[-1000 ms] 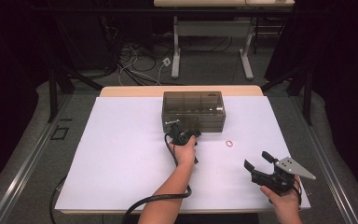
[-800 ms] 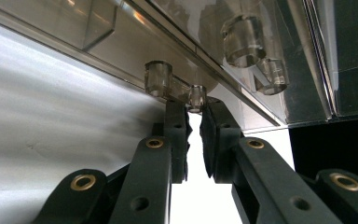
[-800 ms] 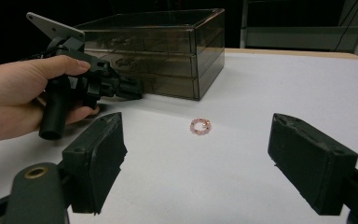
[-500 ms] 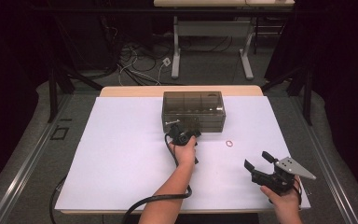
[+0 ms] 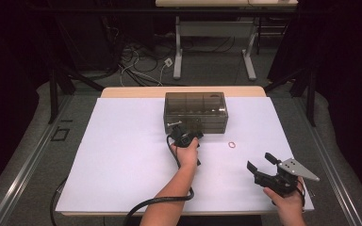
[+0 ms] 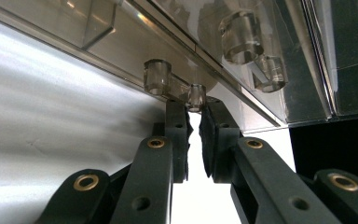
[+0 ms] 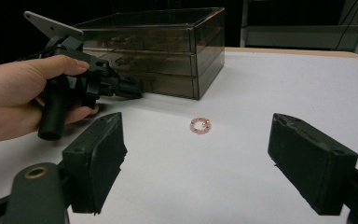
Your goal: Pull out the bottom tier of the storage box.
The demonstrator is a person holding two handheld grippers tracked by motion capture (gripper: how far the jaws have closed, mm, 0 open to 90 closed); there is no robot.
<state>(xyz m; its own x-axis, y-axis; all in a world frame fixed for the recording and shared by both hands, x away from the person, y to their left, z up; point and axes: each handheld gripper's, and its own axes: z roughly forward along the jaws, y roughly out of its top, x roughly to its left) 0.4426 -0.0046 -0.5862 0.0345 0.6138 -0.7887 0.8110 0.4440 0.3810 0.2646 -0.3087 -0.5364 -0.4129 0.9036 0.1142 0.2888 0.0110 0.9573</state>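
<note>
Drawer knob (image 6: pixel 195 97) pinched by left gripper (image 6: pixel 195 112), jaws shut on it at box (image 5: pixel 195 112) near face; unmoved since earlier, drawer not yet pulled. Right gripper (image 7: pixel 196 154) wide open, empty, near bracelet (image 7: pixel 200 126).

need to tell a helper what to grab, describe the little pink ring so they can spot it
On the white table cover, look just right of the smoky transparent plastic drawer box, in front of its right corner. The small pink beaded ring lies flat there, alone, the scene's one pink thing.
</note>
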